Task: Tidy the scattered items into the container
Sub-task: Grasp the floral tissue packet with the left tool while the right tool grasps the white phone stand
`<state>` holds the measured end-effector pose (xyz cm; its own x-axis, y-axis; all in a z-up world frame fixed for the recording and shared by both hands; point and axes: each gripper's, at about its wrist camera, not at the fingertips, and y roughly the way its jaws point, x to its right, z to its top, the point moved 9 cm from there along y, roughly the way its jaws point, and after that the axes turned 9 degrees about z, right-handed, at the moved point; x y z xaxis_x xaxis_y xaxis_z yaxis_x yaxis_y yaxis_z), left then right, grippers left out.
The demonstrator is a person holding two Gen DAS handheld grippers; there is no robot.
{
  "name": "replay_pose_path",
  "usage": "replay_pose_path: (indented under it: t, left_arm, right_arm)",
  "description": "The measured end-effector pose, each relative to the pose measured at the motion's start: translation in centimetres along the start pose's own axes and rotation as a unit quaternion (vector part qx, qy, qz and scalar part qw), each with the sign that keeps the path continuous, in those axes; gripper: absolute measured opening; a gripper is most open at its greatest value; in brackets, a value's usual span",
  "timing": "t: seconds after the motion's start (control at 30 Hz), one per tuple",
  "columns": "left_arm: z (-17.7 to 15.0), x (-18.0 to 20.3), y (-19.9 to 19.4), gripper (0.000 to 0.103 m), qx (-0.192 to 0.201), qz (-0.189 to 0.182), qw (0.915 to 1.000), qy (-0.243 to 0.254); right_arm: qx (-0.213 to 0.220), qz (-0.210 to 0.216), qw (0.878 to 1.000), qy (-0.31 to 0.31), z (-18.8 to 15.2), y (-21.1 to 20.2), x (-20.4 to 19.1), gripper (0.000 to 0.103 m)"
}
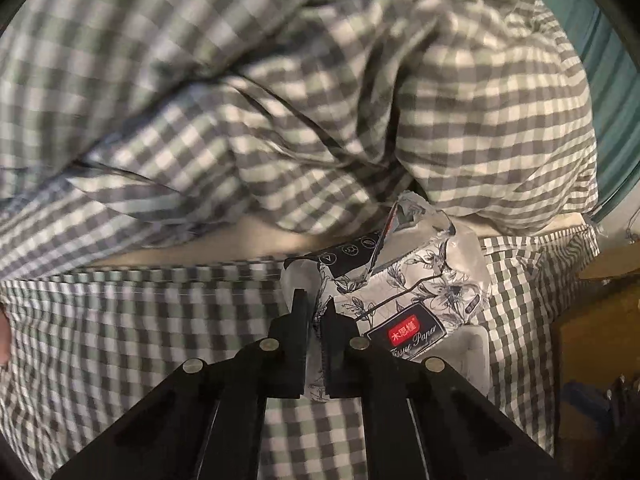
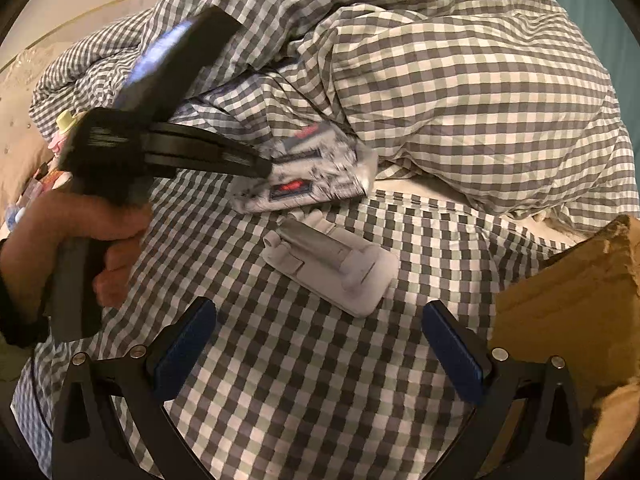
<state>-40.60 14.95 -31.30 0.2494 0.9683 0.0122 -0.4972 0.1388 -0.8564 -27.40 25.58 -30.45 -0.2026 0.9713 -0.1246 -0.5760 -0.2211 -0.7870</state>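
A floral tissue paper pack (image 1: 420, 292) lies on the checked bed sheet. My left gripper (image 1: 318, 308) is shut on the pack's near left edge; it shows from the side in the right wrist view (image 2: 264, 168), gripping the pack (image 2: 316, 172). A black remote (image 1: 348, 256) lies partly under the pack's far side. A grey flat stand-like gadget (image 2: 332, 268) lies on the sheet just ahead of my right gripper (image 2: 320, 340), which is open and empty. A brown cardboard box (image 2: 568, 300) stands at the right.
A bunched checked duvet (image 2: 440, 80) rises behind the items. Small colourful items (image 2: 60, 136) lie at the far left by a beige headboard (image 2: 24, 92). The box's edge shows at the right of the left wrist view (image 1: 600, 312).
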Motion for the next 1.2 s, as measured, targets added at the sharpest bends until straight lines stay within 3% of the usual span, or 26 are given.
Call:
replay_pose_path:
  t: [0.17, 0.37, 0.8, 1.0, 1.2]
  left_arm:
    - [-0.2, -2.9, -4.1, 0.004, 0.039, 0.020, 0.9990, -0.006]
    - [-0.6, -9.7, -9.5, 0.004, 0.074, 0.063, 0.9945, -0.040]
    - [-6.6, -21.9, -15.6, 0.004, 0.105, 0.129, 0.9787, -0.121]
    - [-8.1, -23.3, -16.0, 0.004, 0.103, 0.130, 0.9767, -0.137]
    - [-8.8, -22.9, -15.5, 0.004, 0.095, 0.121, 0.9782, -0.140]
  right_arm:
    - [-0.002, 0.005, 1.000, 0.003, 0.5, 1.1, -0.9, 0.103]
    - [-0.014, -0.016, 1.000, 0.014, 1.0, 3.6, -1.2, 0.103]
    - [-0.007, -0.049, 0.987, 0.151, 1.9, 7.8, 2.3, 0.103]
    - [-0.019, -0.103, 0.984, 0.143, 3.1, 9.4, 2.9, 0.103]
    - [-0.038, -0.148, 0.986, 0.073, 2.9, 10.3, 1.8, 0.102]
